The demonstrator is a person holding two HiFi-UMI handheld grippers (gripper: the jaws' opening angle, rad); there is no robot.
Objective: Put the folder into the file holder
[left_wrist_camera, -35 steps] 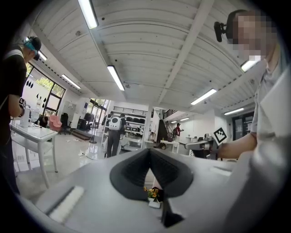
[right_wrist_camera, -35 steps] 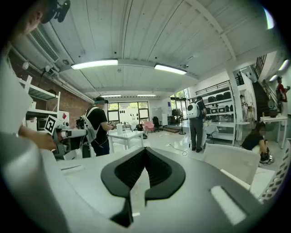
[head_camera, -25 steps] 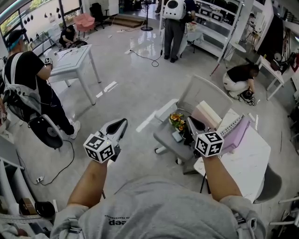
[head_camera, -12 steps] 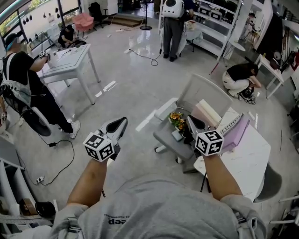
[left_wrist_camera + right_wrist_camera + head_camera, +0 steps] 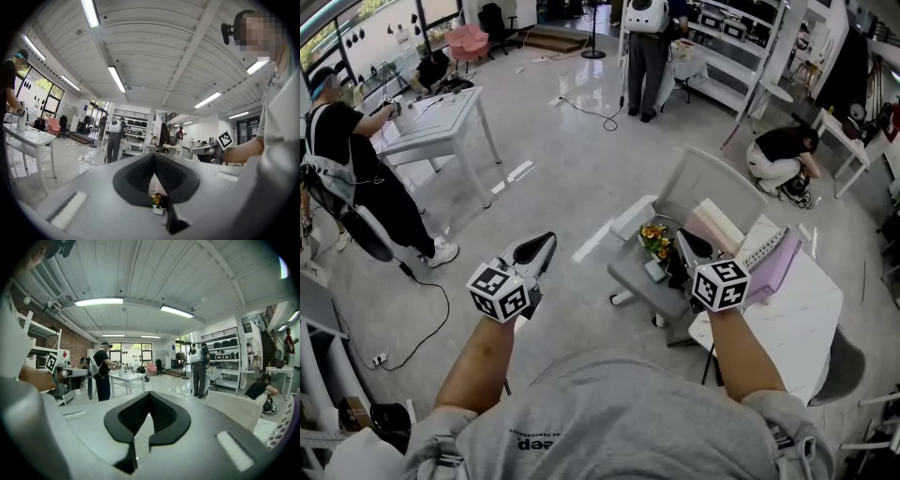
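- Left gripper — jaws pressed together with nothing between them; it hangs level over the floor, left of the grey chair.
- Right gripper — jaws also meet tip to tip and are empty; it is above the chair's edge, near the white tabletop.
- Lilac folder is on the tabletop, just right of the right gripper, against the perforated white holder; I cannot tell if it sits inside.
- Flowers sit on the chair.
- Writing: the left cube shows only black-and-white square markers; the print on the grey shirt is too small to read.
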